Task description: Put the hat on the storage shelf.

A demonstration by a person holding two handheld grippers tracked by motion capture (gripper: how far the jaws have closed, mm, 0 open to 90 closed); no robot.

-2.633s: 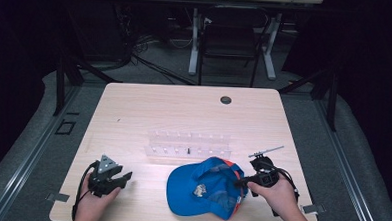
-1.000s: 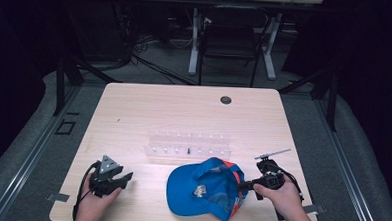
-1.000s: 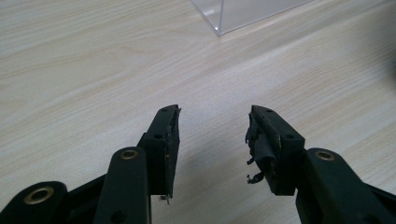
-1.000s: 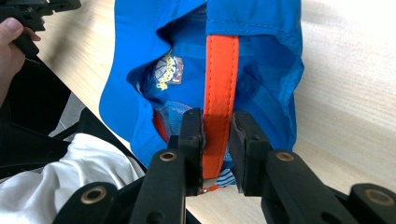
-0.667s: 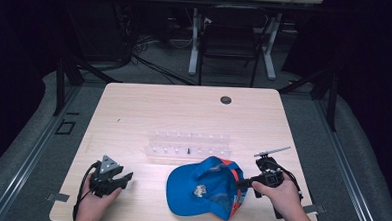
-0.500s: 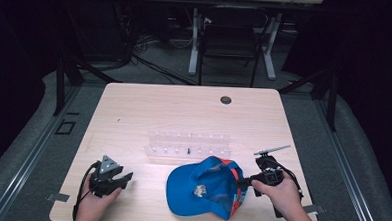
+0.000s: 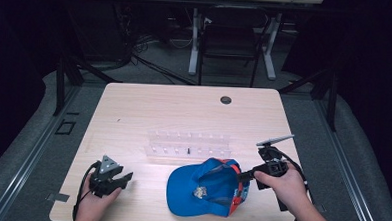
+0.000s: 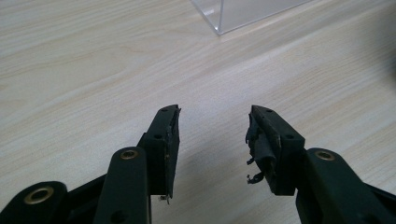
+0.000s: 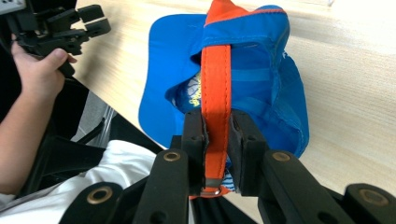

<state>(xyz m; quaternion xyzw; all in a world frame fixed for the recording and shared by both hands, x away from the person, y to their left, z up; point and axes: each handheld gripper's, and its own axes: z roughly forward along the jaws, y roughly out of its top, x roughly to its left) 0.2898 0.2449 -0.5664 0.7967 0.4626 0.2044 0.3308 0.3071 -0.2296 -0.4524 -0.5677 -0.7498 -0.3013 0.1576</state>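
Observation:
A blue cap [image 7: 205,188] with an orange back strap [image 9: 215,70] lies at the table's near edge, brim toward the left. My right gripper [image 7: 242,178] comes in from the cap's right side. In the right gripper view its jaws [image 9: 217,121] are shut on the orange strap, and the cap's back hangs from them, lifted a little off the wood. My left gripper [image 7: 123,180] rests low at the near left corner of the table, well apart from the cap. Its jaws [image 8: 214,126] stand open with only bare wood between them.
A clear plastic rack [image 7: 188,144] stands in the middle of the light wooden table [image 7: 159,109], just behind the cap; one corner of the rack [image 8: 243,11] is ahead of my left gripper. A small dark round cap [image 7: 226,100] sits near the far edge.
My right gripper has closed on the orange strap and risen slightly, pulling the back of the cap up with it. The left gripper has kept still.

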